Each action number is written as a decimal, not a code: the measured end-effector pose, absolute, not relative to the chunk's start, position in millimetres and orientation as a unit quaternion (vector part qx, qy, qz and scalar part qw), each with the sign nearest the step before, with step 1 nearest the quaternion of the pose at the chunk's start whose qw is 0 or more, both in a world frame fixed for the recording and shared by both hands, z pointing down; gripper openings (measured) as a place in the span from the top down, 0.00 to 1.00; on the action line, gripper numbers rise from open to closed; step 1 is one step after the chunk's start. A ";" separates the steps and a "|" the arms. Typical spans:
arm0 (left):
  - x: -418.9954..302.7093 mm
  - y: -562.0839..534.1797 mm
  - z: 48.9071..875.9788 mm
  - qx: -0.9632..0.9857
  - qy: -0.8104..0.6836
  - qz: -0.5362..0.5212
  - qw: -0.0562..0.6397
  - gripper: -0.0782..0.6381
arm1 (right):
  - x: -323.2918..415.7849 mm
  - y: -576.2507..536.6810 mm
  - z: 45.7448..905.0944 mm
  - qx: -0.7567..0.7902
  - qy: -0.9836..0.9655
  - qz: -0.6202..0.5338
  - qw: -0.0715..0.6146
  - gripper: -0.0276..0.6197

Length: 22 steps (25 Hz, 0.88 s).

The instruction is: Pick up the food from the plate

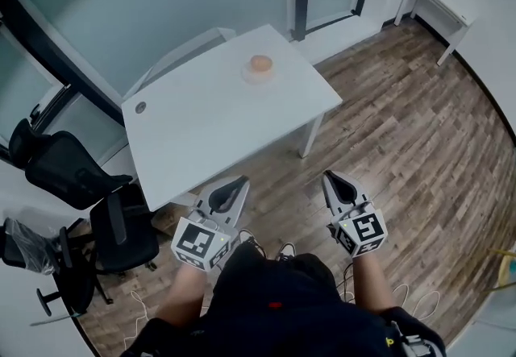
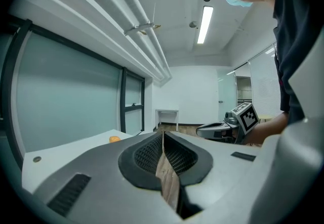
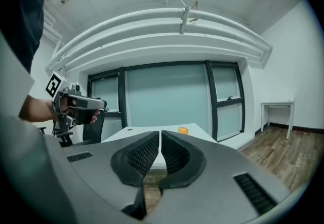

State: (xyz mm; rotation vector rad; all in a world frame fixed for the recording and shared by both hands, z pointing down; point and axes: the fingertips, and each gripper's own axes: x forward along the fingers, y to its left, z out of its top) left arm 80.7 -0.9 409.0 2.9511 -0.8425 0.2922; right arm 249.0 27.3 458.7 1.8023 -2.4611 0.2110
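Observation:
An orange round piece of food (image 1: pixel 260 64) lies on a small clear plate (image 1: pixel 259 76) near the far edge of a white table (image 1: pixel 210 122). The food also shows small in the left gripper view (image 2: pixel 115 139) and the right gripper view (image 3: pixel 183 130). My left gripper (image 1: pixel 234 184) and right gripper (image 1: pixel 330 178) are held side by side over the wooden floor, short of the table's near edge and well away from the plate. Both point towards the table. Each has its black pads together with nothing between them, as the left (image 2: pixel 163 134) and right (image 3: pixel 160 134) gripper views show.
Black office chairs (image 1: pixel 81 178) stand left of the table. A small grey disc (image 1: pixel 140 107) sits on the table's left corner. A glass partition runs behind the table. A narrow white side table (image 1: pixel 435 5) stands at the far right wall. Cables lie on the floor by my feet.

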 end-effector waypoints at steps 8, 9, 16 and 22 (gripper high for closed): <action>127.7 -76.0 425.8 0.966 -0.240 0.082 0.047 0.85 | 301.1 -13.3 476.1 0.631 -0.769 0.081 0.062 0.91; 131.6 -87.2 426.4 0.967 -0.237 0.077 0.049 0.85 | 306.6 -20.8 475.8 0.635 -0.765 0.081 0.067 0.91; 125.9 -178.7 423.3 0.968 -0.237 0.071 0.046 0.85 | 306.0 -119.7 458.1 0.639 -0.762 0.064 0.083 0.91; 96.8 -251.6 426.2 0.966 -0.244 0.081 0.037 0.85 | 269.0 -212.7 450.1 0.610 -0.784 0.050 0.103 0.91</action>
